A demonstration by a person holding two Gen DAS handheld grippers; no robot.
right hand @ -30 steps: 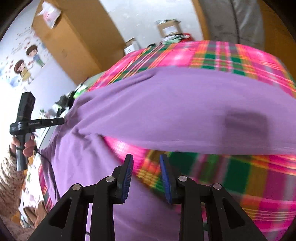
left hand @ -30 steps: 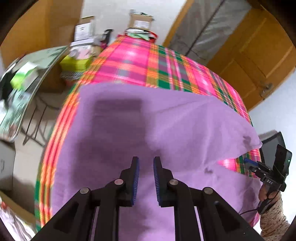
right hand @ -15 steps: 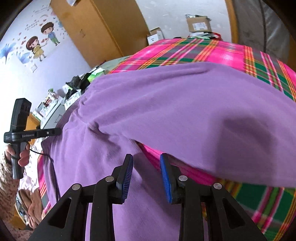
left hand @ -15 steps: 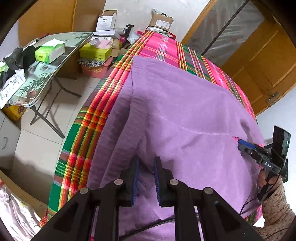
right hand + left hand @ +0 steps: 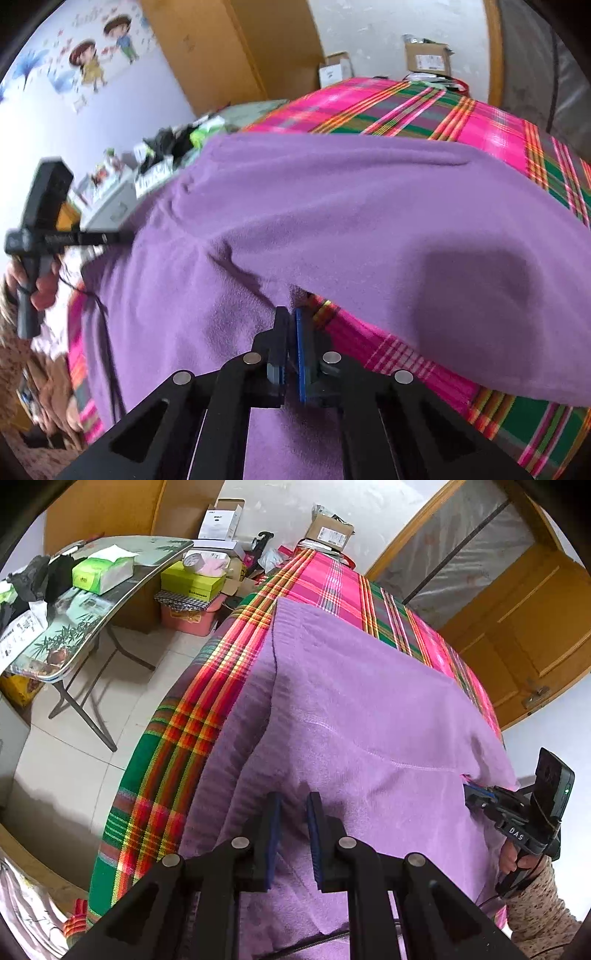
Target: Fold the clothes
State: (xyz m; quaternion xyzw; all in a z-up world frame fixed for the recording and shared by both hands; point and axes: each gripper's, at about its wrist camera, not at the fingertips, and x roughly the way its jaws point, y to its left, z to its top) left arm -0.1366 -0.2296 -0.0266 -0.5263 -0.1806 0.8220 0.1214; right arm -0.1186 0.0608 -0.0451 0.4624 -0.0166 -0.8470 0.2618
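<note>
My right gripper (image 5: 291,326) has pinched shut on the purple fleece garment (image 5: 362,716) since a moment ago; my left gripper (image 5: 293,814) hovers part open, holding nothing; fleece soft, folded over, lying on the plaid bedspread (image 5: 166,746); pinched edge hidden between the pads, near hem cut off.

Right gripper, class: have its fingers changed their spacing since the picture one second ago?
Yes. The right gripper has closed: its blue pads, apart before, now almost meet at the purple garment's edge above the plaid cloth.
</note>
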